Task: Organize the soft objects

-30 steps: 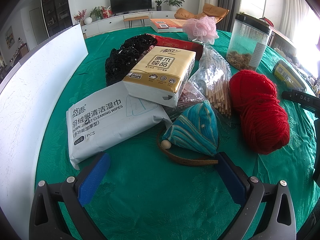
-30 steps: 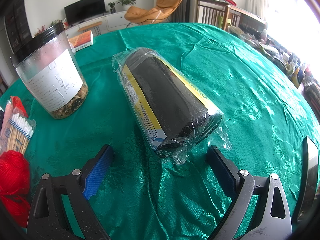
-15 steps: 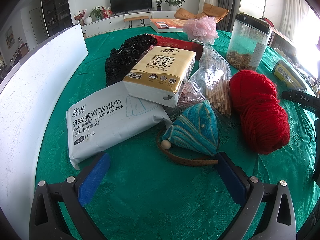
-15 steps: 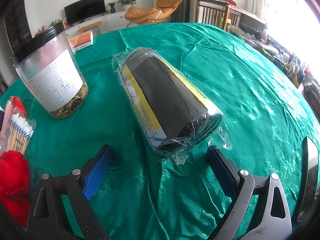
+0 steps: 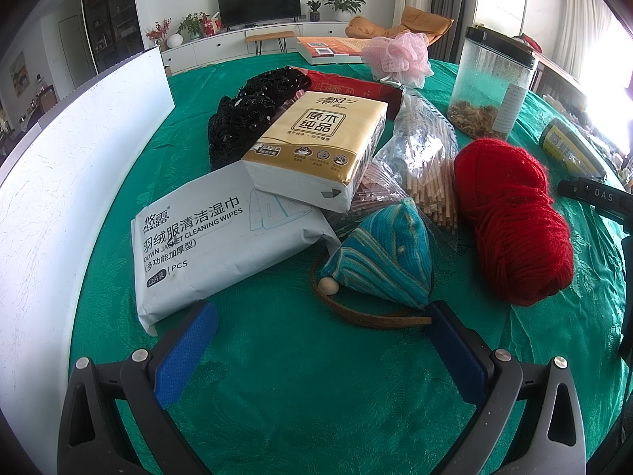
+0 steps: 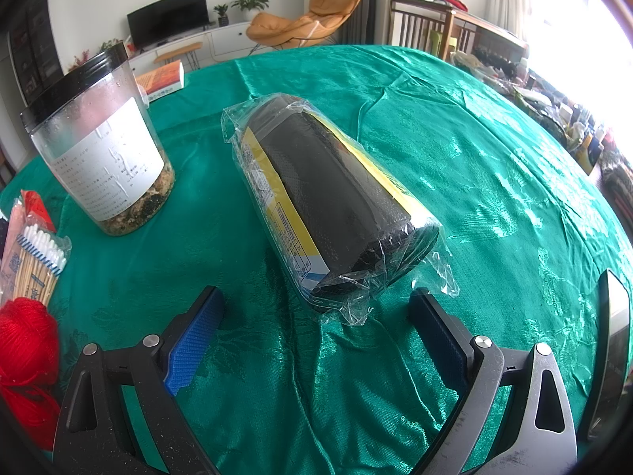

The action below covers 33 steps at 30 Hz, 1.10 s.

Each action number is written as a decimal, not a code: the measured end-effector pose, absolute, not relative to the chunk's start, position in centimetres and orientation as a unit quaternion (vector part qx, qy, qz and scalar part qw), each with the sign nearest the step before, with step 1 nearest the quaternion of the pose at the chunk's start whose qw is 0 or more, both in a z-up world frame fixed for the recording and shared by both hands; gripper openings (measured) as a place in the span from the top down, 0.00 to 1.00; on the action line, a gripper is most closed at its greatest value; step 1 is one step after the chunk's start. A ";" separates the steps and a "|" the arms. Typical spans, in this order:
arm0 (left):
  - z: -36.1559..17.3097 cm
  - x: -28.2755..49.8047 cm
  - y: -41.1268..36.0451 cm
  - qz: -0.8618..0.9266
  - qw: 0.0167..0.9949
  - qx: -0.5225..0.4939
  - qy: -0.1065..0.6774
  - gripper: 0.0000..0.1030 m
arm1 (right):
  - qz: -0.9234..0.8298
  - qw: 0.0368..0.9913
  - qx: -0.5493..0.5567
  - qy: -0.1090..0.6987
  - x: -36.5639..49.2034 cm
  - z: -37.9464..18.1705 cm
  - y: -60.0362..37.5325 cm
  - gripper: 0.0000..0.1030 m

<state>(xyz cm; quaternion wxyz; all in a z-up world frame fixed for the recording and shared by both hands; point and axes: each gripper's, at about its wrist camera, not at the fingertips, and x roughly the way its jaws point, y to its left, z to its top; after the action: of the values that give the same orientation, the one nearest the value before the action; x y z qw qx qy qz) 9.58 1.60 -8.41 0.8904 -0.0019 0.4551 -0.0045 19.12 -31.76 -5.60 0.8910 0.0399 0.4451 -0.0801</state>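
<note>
My left gripper (image 5: 320, 316) is open and empty, just in front of a teal striped pouch (image 5: 381, 255) with a brown strap. Around the pouch lie a white wet-wipes pack (image 5: 221, 237), a gold tissue pack (image 5: 320, 146) resting partly on it, a black lacy bundle (image 5: 253, 114), a red yarn ball (image 5: 514, 217) and a pink bath pouf (image 5: 397, 57). My right gripper (image 6: 316, 304) is open and empty, just short of a black roll in clear plastic (image 6: 332, 206). The red yarn also shows in the right wrist view (image 6: 23, 360).
A green cloth (image 5: 316, 388) covers the round table. A white board (image 5: 59, 182) stands along the left. A clear jar (image 6: 103, 146) with a black lid, a bag of cotton swabs (image 6: 33, 261), a red packet (image 5: 348, 87) and a book (image 5: 332, 45) lie around.
</note>
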 end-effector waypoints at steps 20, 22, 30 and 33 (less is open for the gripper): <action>-4.3 8.1 5.5 -0.089 0.882 -0.031 0.462 0.00 | -0.080 0.891 0.040 0.445 19.1 -5.5 -31.8 0.07; -2.8 9.7 6.8 -0.089 0.885 -0.056 0.453 0.00 | -0.080 0.891 0.040 0.445 19.1 -5.5 -31.8 0.07; -1.4 12.9 7.5 -0.122 0.871 -0.072 0.470 0.00 | -0.080 0.891 0.040 0.445 19.1 -5.5 -31.8 0.07; -1.9 13.4 7.2 -0.127 0.863 -0.064 0.485 0.00 | -0.080 0.891 0.041 0.445 19.1 -5.5 -31.9 0.07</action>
<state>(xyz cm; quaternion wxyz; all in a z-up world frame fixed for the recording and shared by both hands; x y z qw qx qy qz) 13.38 7.23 -1.94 0.8626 -0.0639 0.4854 -0.1272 19.07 -31.86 -5.45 0.8909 0.0406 0.4453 -0.0798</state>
